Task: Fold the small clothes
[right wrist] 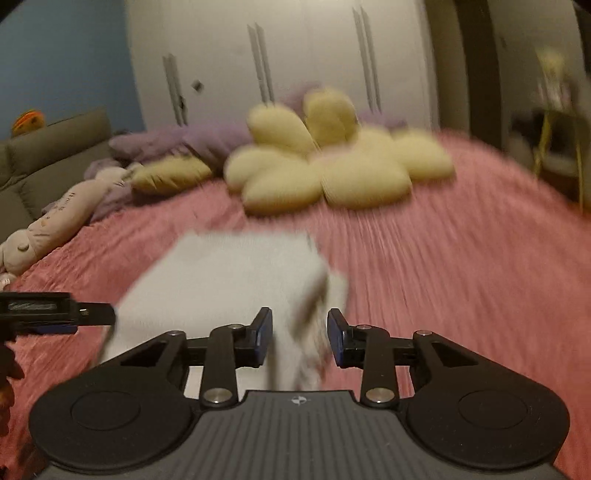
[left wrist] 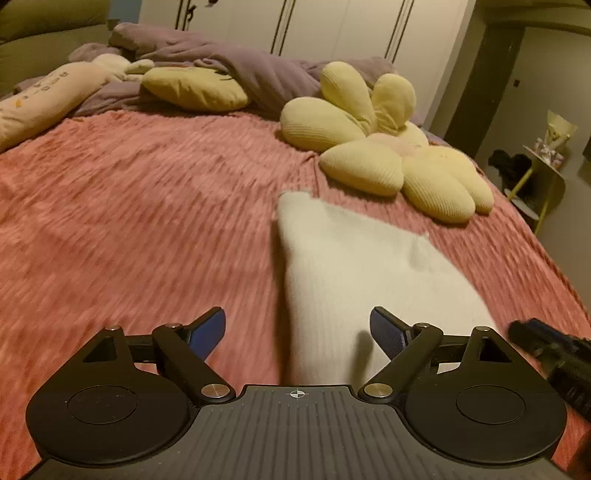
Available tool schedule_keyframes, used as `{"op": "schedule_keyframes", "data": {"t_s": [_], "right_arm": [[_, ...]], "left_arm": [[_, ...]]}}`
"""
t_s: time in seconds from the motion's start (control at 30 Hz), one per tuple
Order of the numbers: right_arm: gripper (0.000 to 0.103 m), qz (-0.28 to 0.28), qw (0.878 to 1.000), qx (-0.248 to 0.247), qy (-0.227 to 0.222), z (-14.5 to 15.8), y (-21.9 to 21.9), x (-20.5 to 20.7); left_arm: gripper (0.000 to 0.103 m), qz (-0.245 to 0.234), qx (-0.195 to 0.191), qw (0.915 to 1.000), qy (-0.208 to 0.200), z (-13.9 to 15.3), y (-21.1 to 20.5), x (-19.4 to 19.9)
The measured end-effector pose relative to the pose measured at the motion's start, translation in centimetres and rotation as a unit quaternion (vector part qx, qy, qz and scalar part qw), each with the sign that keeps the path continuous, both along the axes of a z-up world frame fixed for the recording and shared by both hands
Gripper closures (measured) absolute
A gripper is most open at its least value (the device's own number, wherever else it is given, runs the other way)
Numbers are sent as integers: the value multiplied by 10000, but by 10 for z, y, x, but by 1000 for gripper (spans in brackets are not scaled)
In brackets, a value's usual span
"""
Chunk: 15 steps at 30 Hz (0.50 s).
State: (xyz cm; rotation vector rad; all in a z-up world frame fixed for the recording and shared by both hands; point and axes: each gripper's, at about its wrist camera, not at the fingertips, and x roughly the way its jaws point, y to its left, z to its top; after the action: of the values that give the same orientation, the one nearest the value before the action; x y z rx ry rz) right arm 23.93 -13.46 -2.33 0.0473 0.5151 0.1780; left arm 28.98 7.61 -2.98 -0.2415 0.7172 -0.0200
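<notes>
White garment on the pink bedspread, both grippers empty.

The pink bedspread (left wrist: pixel 129 221) carries the white garment (left wrist: pixel 351 269), near and right of centre; soft, light and limp, it is probably best pinched at near corners. Left gripper (left wrist: pixel 297 330) gapes wide; right gripper (right wrist: pixel 300 341) stands partly open.

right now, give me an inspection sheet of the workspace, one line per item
surface: pink bedspread, ribbed, no bare table in view
job's things: white cloth lying on the bedspread, partly folded; blurred in the right view
clutter: flower cushion, yellow pillow, plush toy, purple duvet at the far side
grippers: left gripper open, over the cloth's near edge; right gripper open, cloth between its fingers
cables: nothing seen
surroundings: wardrobe, side table, sofa back
</notes>
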Motion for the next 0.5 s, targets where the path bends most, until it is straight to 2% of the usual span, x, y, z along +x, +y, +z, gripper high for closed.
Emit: {"op": "schedule_keyframes", "data": {"t_s": [0.03, 0.1, 0.13, 0.17, 0.27, 0.37, 0.43, 0.5], "right_arm": [[72, 147, 9998, -134, -67, 2, 7, 6], [73, 465, 9983, -342, -101, -1, 24, 17], [79, 566, 9971, -504, -86, -4, 30, 21], [82, 651, 9957, -660, -61, -10, 36, 26], [83, 622, 9932, -972, 185, -36, 37, 32], [83, 610, 9880, -1418, -5, -61, 35, 33], [83, 650, 9877, -1419, 90, -54, 35, 36], [84, 620, 9907, -1195, 194, -38, 31, 37]], "left_arm": [[10, -6, 84, 10000, 43, -3, -4, 6], [7, 148, 653, 9972, 325, -13, -15, 17], [7, 99, 790, 9961, 372, -19, -18, 19], [6, 55, 856, 9957, 347, -24, -19, 19], [3, -137, 944, 9952, 222, -32, -22, 18], [2, -246, 1024, 9944, 99, -37, -24, 15], [3, -330, 1016, 9943, 17, -26, -22, 13], [3, -269, 997, 9946, -114, -13, -20, 14]]}}
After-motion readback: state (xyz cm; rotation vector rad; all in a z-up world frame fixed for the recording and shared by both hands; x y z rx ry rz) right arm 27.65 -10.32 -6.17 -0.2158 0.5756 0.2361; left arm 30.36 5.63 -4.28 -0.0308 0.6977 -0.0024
